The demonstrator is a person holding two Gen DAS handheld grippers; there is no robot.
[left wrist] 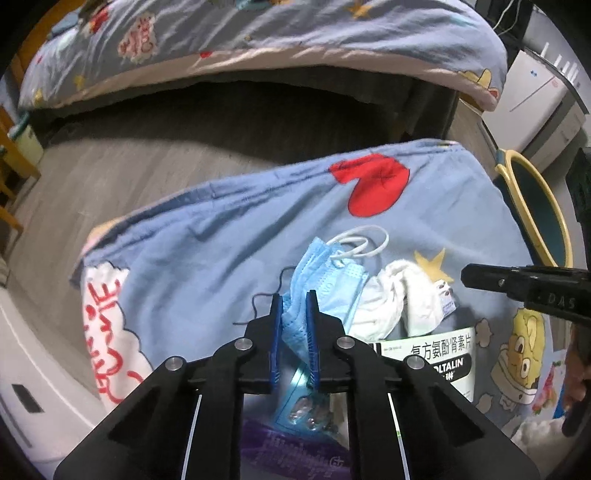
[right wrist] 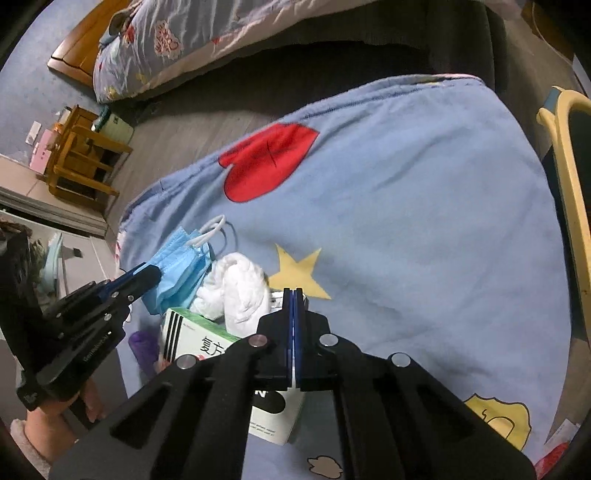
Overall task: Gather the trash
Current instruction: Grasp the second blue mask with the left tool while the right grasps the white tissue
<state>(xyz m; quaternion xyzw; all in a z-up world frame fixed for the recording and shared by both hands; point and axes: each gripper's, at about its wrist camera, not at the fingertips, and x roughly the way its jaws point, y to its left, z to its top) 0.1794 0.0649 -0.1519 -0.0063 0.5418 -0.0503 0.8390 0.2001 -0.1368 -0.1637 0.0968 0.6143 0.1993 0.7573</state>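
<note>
Down in my left gripper (left wrist: 294,295) I hold a blue mask (left wrist: 325,280), its fabric pinched between the narrowed jaws; the lower part of the mask runs behind the fingers, so I cannot see how far it hangs. Below it a blister pack (left wrist: 308,410) and a purple item (left wrist: 295,450) are mostly covered by the gripper's arms and hard to make out. Just right of the mask lies a crumpled white tissue (left wrist: 399,299), touching it, and a medicine box (left wrist: 436,354) sits in front of the tissue, its near end cut off by my gripper. My right gripper (right wrist: 293,295) has its jaws pressed together with nothing between them, tips over the tissue's right edge; it blocks much of the box in its own view. All of this rests on a blue quilt (right wrist: 406,192) printed with a red heart and a yellow star. Beyond it are grey floor (left wrist: 110,166), a bed (left wrist: 258,33) and, at far right, a yellow-rimmed bin (left wrist: 532,206), partly cropped.
</note>
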